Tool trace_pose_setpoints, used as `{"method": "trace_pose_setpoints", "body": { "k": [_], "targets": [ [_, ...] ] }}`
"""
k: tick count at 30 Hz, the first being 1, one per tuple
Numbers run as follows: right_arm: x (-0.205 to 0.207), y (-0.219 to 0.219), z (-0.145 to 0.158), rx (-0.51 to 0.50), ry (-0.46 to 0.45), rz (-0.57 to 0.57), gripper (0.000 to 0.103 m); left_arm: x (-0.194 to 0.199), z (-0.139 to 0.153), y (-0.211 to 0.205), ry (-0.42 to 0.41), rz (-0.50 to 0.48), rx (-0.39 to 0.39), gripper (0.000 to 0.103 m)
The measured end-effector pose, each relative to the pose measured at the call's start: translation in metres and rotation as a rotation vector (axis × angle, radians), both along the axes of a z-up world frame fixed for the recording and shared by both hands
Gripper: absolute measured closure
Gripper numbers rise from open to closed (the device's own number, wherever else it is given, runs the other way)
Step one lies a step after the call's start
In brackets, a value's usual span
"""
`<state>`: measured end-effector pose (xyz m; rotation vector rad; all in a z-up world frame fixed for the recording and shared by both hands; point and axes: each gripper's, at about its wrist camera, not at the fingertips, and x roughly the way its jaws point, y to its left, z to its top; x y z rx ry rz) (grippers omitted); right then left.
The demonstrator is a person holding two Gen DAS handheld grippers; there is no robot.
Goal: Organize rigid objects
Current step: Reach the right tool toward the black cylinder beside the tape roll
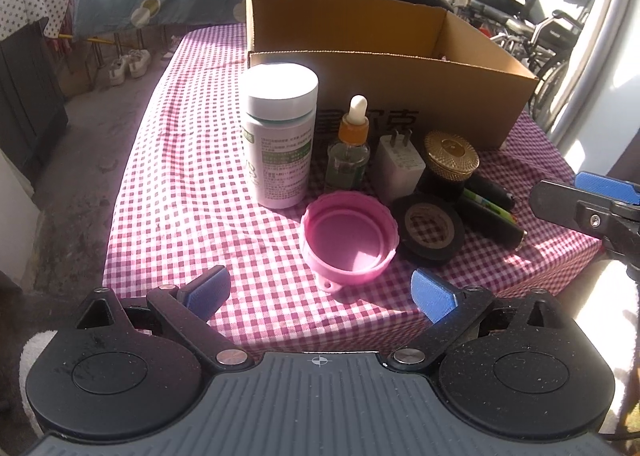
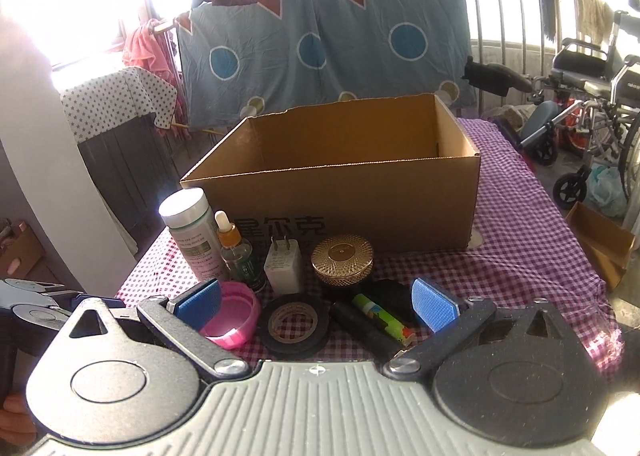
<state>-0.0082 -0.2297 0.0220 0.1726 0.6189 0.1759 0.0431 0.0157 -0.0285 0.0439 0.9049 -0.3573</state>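
Observation:
A row of small objects stands on the checked tablecloth (image 1: pixel 180 184) before an open cardboard box (image 1: pixel 420 96): a white bottle (image 1: pixel 278 140), a dropper bottle (image 1: pixel 348 148), a white plug adapter (image 1: pixel 400 166), a gold-lidded jar (image 1: pixel 450 164), a pink lid (image 1: pixel 348 244), a black tape roll (image 1: pixel 428 228) and a green-labelled stick on dark tubes (image 1: pixel 490 212). My left gripper (image 1: pixel 320 294) is open and empty, just short of the pink lid. My right gripper (image 2: pixel 316 304) is open and empty, above the tape roll (image 2: pixel 294 322), with the pink lid (image 2: pixel 234 320) behind its left finger.
The box (image 2: pixel 348 192) looks empty from here. The table drops off at left and right. A blue quilt (image 2: pixel 320 52) hangs on a rail behind, wheelchairs (image 2: pixel 592 112) stand at right, and a small cardboard box (image 2: pixel 600 244) lies on the floor.

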Motion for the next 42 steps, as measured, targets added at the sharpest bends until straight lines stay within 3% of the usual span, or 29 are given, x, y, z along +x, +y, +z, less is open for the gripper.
{"method": "trace_pose_setpoints", "body": {
  "k": [6, 16, 20, 23, 30, 39, 42],
  "targets": [
    [0.011, 0.011, -0.016, 0.024, 0.064, 0.03, 0.006, -0.004, -0.009, -0.006, 0.009, -0.074, -0.026, 0.009],
    [0.014, -0.047, -0.02, -0.016, 0.096, -0.087, 0.031, -0.007, -0.003, -0.05, -0.038, -0.265, -0.074, 0.011],
    [0.027, -0.065, -0.018, -0.04, 0.088, -0.096, 0.037, -0.003, -0.005, -0.073, -0.045, -0.33, -0.079, 0.026],
    [0.04, -0.07, -0.023, -0.069, 0.102, -0.071, 0.042, -0.001, -0.009, -0.091, -0.039, -0.359, -0.073, 0.034],
    [0.069, -0.074, -0.038, -0.078, 0.16, 0.053, 0.066, 0.001, -0.012, -0.117, -0.021, -0.396, -0.065, 0.054],
    [0.097, -0.063, -0.056, -0.12, 0.227, 0.217, 0.075, 0.002, -0.019, -0.134, 0.009, -0.42, -0.02, 0.057],
    [0.099, -0.059, -0.061, -0.177, 0.224, 0.213, 0.075, 0.005, -0.021, -0.138, 0.016, -0.422, -0.016, 0.057]
  ]
}}
